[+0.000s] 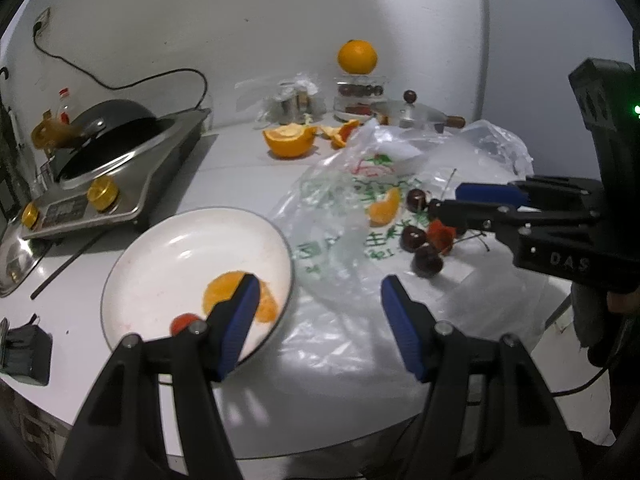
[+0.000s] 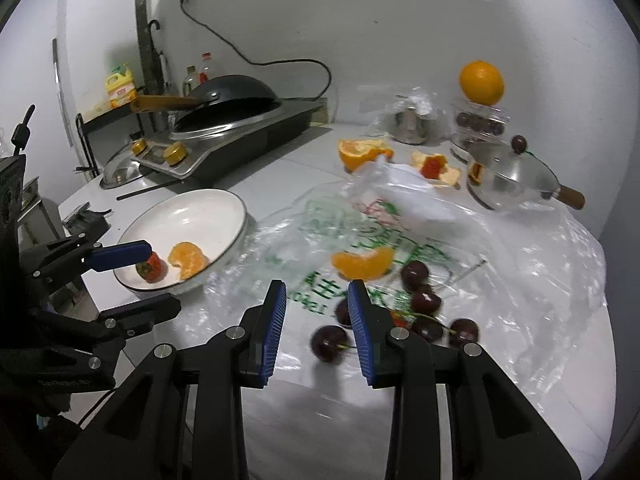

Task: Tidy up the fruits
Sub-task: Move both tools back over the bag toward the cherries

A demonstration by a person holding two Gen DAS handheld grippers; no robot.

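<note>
Both grippers parted and empty over loose fruit
Cherries [image 2: 330, 343] at lower centre may be rolled off the slick bag [image 2: 532, 264] if nudged by the right gripper [image 2: 317, 330]; left gripper [image 1: 316, 312] unloaded beside the plate [image 1: 132, 264]

On the plate [image 2: 224, 208] near the counter's left edge: 1 peeled orange piece [image 2: 187, 261] + 1 strawberry [image 2: 153, 267]. On the plastic bag [image 2: 520, 264] mid-counter: 1 more orange piece [image 2: 363, 263], approx 6 cherries [image 2: 330, 342] (some overlap, so count's rough) and 1 small red bit, too hidden to ID. By the back edge: 1 whole orange [image 2: 481, 82] atop 1 clear container [image 2: 480, 120], 1 cut orange half [image 2: 356, 153], 1 pile of peel [image 2: 438, 170], 1 lidded pot [image 2: 508, 178], 1 wok [image 2: 232, 94] on 1 stove [image 2: 240, 142]; 2 grippers in view.
</note>
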